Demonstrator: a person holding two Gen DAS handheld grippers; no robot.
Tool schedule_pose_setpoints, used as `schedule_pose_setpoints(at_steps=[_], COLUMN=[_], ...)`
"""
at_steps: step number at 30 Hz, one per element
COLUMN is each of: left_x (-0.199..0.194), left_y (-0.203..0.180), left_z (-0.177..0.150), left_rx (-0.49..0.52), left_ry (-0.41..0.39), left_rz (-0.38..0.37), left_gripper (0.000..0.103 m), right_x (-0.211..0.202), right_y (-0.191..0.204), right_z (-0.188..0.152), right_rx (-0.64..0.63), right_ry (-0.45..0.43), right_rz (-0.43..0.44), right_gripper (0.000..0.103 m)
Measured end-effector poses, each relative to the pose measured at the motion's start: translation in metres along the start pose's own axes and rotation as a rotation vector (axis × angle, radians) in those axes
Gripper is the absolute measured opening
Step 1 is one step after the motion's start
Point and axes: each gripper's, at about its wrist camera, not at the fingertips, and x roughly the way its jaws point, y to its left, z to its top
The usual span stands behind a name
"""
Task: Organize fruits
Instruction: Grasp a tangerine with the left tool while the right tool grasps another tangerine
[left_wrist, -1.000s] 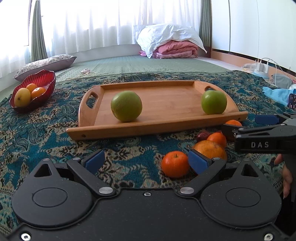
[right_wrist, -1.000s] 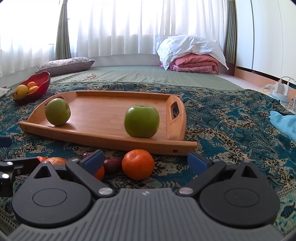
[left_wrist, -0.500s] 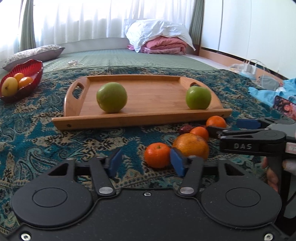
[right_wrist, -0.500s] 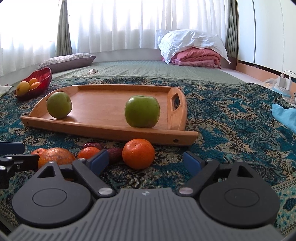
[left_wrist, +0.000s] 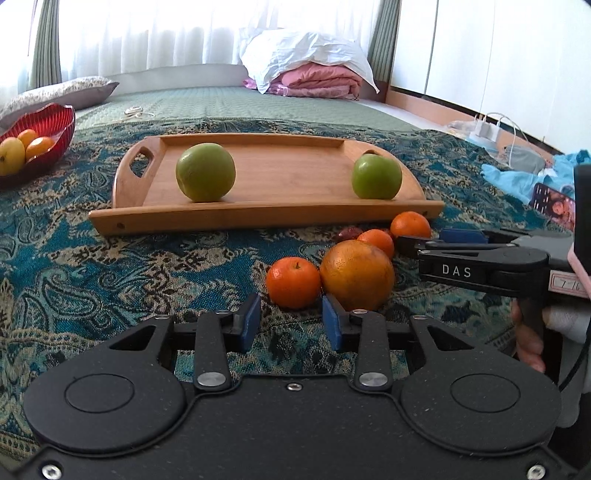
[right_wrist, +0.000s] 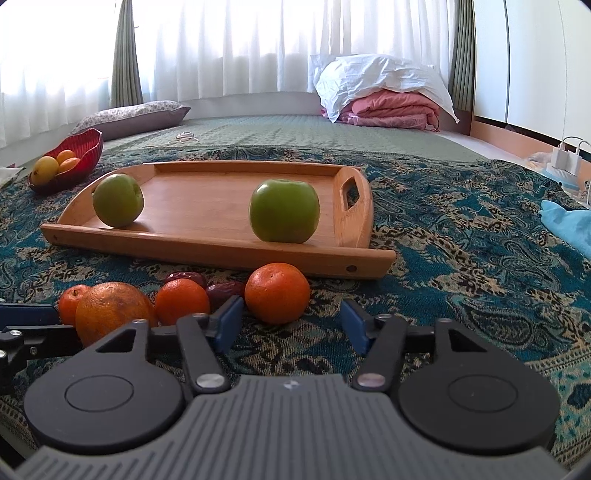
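A wooden tray (left_wrist: 280, 173) (right_wrist: 207, 199) lies on the patterned cloth with two green apples (left_wrist: 205, 172) (left_wrist: 376, 176) on it. In front of it lie a big orange (left_wrist: 357, 274) (right_wrist: 110, 310), several small tangerines (left_wrist: 293, 282) (right_wrist: 277, 291) and dark dates (right_wrist: 225, 290). My left gripper (left_wrist: 291, 322) is open and empty, just short of the nearest tangerine. My right gripper (right_wrist: 291, 322) is open and empty, just short of the rightmost tangerine. The right gripper also shows at the right of the left wrist view (left_wrist: 424, 242).
A red bowl (left_wrist: 44, 125) (right_wrist: 85, 151) with yellow and orange fruit stands at the far left. A pillow and folded pink bedding (right_wrist: 388, 107) lie at the back. Blue cloth (left_wrist: 517, 177), a phone and chargers lie to the right.
Both grippers' jaws have narrowed, the left more than the right. Both have drawn back a little from the fruit. No fruit has moved.
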Motion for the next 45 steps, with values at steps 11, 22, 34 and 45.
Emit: schedule_pose_setpoints(at_steps=[11,22,34,45], left_x=[0.016,0.028,0.029,0.027], left_y=[0.001,0.000,-0.001,0.003], left_z=[0.006,0.006,0.001,0.006], left_rx=[-0.023,-0.048,-0.041,-0.029], left_ry=[-0.029,-0.058,-0.076,-0.089], left_rz=[0.028,0.053,0.084,0.060], left_gripper=[0.035,0.035,0.041,0.032], right_x=[0.006,0.014,0.017,0.017], right_y=[0.007,0.013,0.012,0.012], right_z=[0.002,0.004,-0.001,0.000], right_rx=[-0.027,-0.031,-0.016,-0.020], right_ry=[0.009,0.014,0.009,0.003], right_rz=[-0.006,-0.008,-0.004,0.001], right_gripper=[0.069,0.070,0.069,0.062])
